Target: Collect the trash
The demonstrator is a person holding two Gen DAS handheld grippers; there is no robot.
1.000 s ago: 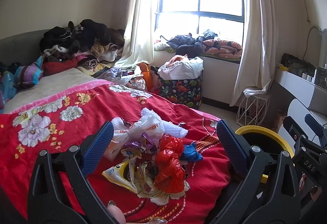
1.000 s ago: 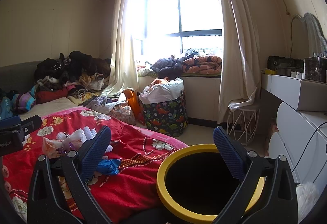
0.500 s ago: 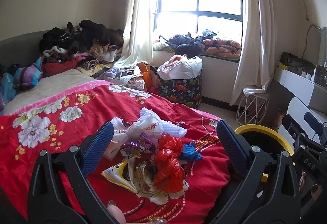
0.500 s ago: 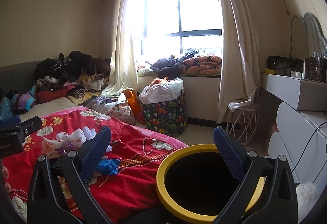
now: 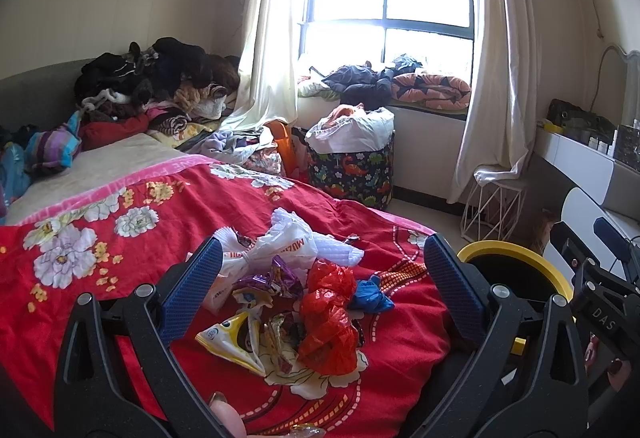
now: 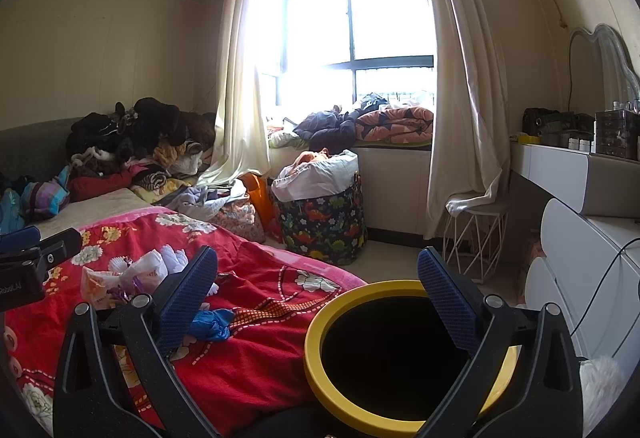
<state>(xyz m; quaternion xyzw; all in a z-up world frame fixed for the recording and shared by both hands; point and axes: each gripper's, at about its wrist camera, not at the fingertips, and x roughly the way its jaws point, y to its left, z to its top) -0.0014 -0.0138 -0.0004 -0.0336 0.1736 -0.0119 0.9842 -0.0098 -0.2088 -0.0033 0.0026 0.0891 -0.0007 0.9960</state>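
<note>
Left wrist view: my left gripper (image 5: 320,298) hangs wide open and empty over the trash pile (image 5: 296,298) on the red blanket (image 5: 120,238), unchanged from a second ago. The yellow-rimmed bin (image 5: 516,258) stands to the right.

Right wrist view: my right gripper (image 6: 320,302) stays wide open and empty above the bin (image 6: 316,350); the trash (image 6: 132,278) lies far left.

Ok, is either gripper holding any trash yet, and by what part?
No. The left gripper is open above the trash pile on the bed, touching nothing; the right gripper is open and empty over the bin.
</note>
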